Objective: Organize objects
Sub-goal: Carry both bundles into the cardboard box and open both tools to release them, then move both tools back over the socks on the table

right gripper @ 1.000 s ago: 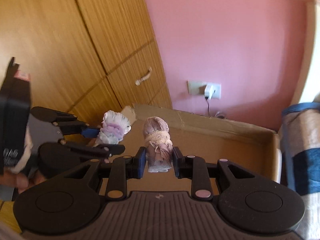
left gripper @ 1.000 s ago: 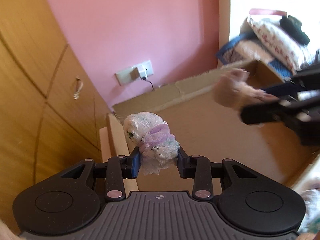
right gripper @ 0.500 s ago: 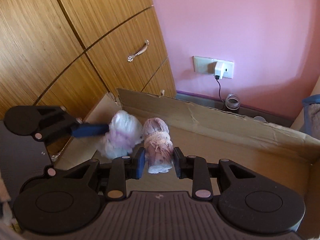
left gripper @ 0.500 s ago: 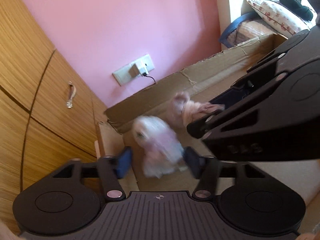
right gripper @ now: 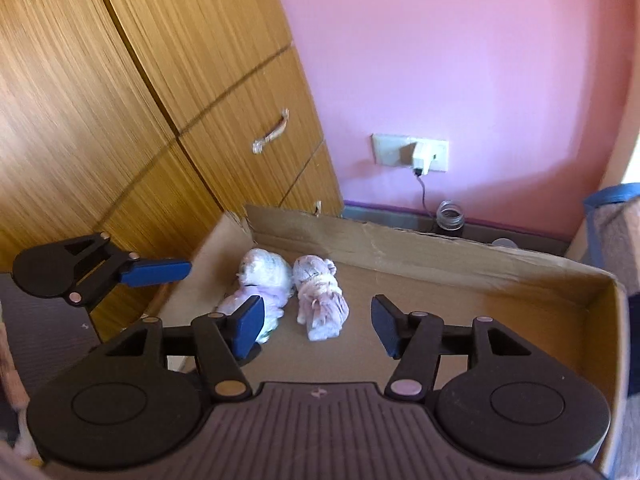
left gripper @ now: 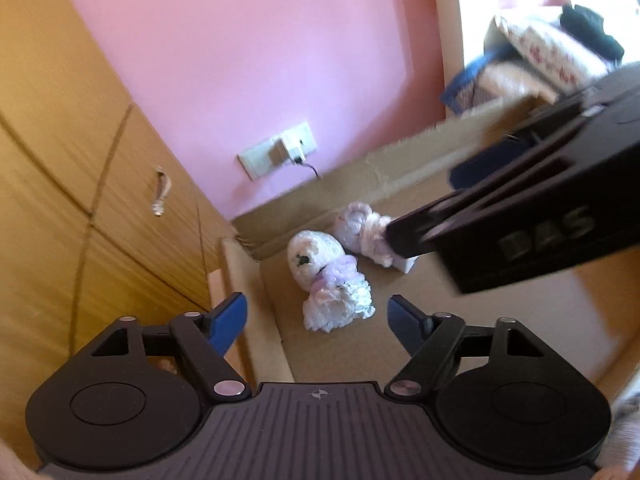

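Two rolled sock bundles lie side by side on the floor of a cardboard box (right gripper: pixel 440 248), in its far left corner. The white and lilac bundle (left gripper: pixel 328 280) (right gripper: pixel 262 280) is the left one; the pinkish beige bundle (left gripper: pixel 366 234) (right gripper: pixel 322 300) lies to its right. My left gripper (left gripper: pixel 318 322) hangs above the white bundle, jaws opening, with nothing between the pads. My right gripper (right gripper: pixel 318 326) hovers over the beige bundle, jaws also opening and empty. The right gripper's body (left gripper: pixel 540 220) covers part of the beige bundle in the left wrist view.
A wooden wardrobe (right gripper: pixel 120 120) with a metal handle (right gripper: pixel 272 132) stands left of the box. A pink wall carries a socket with a charger (right gripper: pixel 420 154). A glass jar (right gripper: pixel 450 216) stands behind the box. Folded bedding (left gripper: pixel 532 60) lies at the far right.
Both grippers went from shut on their sock bundles to open. The white bundle dropped first, then the beige one; both now lie on the box floor.
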### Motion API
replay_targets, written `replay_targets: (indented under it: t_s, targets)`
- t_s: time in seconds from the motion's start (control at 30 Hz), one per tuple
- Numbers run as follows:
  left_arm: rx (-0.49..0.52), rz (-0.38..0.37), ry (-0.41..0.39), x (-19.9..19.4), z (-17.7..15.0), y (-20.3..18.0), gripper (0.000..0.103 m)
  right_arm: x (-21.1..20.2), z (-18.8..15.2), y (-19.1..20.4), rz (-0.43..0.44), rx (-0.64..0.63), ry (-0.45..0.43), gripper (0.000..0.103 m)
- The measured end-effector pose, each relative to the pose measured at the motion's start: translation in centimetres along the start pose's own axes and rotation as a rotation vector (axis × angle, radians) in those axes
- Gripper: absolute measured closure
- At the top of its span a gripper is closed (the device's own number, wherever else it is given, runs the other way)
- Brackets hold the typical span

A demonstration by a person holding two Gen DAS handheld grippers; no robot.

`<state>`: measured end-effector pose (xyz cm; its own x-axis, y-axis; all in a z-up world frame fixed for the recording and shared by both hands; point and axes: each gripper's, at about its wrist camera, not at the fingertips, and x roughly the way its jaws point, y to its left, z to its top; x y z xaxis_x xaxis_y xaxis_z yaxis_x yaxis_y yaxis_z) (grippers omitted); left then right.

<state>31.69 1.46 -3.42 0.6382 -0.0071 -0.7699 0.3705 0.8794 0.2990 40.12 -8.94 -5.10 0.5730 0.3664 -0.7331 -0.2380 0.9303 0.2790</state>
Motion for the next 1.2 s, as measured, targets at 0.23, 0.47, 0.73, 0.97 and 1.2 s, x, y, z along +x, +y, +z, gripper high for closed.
replay_targets:
  t_s: [0.23,0.47,0.73,0.97,1.2]
  targets:
    - [-0.137,0.030,-0.057,-7.8,-2.7,0.9,0.018,-8.0,-3.0,1.6,0.009,0.024,-0.090,0.041]
    - [-0.235,0.030,-0.176,-17.6,-8.7,-1.9,0.015,-18.1,-8.7,4.0,-0.002,-0.002,-0.216,0.036]
    - [-0.176,-0.018,-0.211,-23.8,-16.9,-9.5,0.007,-24.0,-20.5,5.1,-0.062,-0.043,-0.258,0.033]
    - [-0.150,-0.109,-0.104,-21.7,-20.7,-13.5,0.011,-21.7,-26.1,4.3,-0.117,-0.072,-0.176,0.043]
    - [-0.130,-0.147,-0.038,-19.5,-22.0,-15.5,0.012,-20.8,-27.6,4.5,-0.086,-0.111,-0.161,0.046]
